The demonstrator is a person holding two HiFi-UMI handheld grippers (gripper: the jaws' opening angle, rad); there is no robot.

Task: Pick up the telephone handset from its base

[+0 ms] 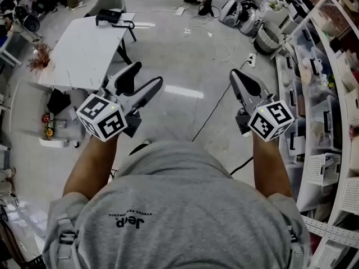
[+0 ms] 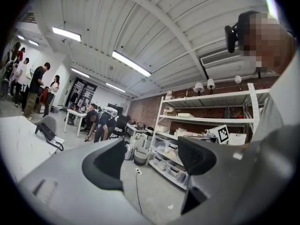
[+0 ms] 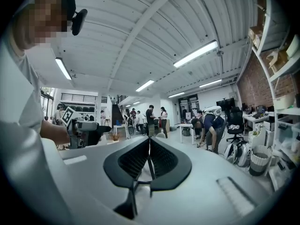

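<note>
Shoulders [image 1: 185,206] are looming nearest; left gripper [image 1: 147,74] is gaping empty, right gripper [image 1: 234,74] is sitting shut; handset [image 1: 110,17] is lying far off, so I'd be approaching level.

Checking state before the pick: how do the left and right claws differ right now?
Jaws: the left claw stands wide apart, the right claw is shut together.
Place: the left claw is nearer the white table that bears the telephone, the right claw is nearer the shelves.
Shared: both are empty, and neither touches the telephone.
</note>
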